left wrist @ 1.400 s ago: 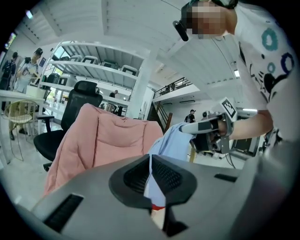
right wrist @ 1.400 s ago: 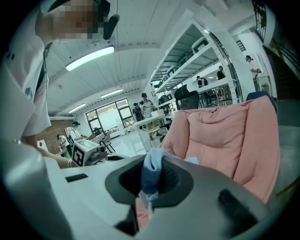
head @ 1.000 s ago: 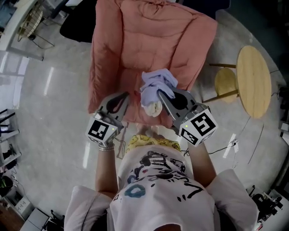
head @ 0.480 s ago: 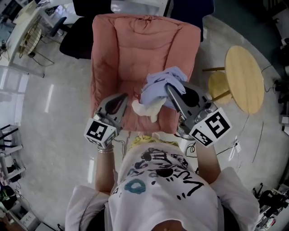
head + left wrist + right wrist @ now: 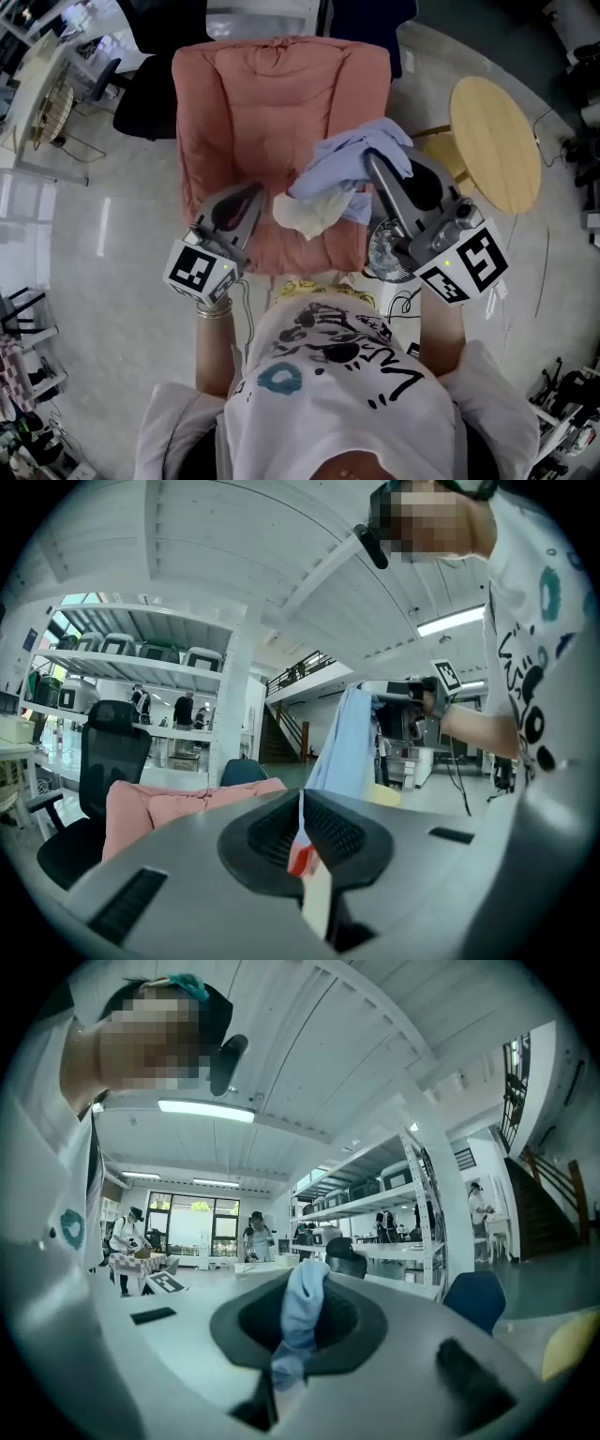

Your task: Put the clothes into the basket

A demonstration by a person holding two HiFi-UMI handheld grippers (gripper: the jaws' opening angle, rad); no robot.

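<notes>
My right gripper (image 5: 373, 161) is shut on a light blue garment (image 5: 342, 167), which it holds up above the seat of a pink armchair (image 5: 239, 112). A cream piece of cloth (image 5: 305, 214) hangs from the garment's lower left. In the right gripper view the blue cloth (image 5: 302, 1321) bunches between the closed jaws of the right gripper (image 5: 289, 1340). My left gripper (image 5: 253, 190) hovers over the chair's front left, jaws together and holding nothing. From the left gripper (image 5: 302, 829) the garment (image 5: 342, 747) hangs to the right. No basket is in view.
A round wooden table (image 5: 495, 141) stands right of the armchair, and a black office chair (image 5: 141, 94) stands behind its left side. Pale glossy floor surrounds the chair. Shelving and desks line the room's edges, and cables lie on the floor at the right.
Both grippers have risen. The right one carried the blue garment up off the chair seat and toward the upper right, and the cream cloth now dangles free below it.
</notes>
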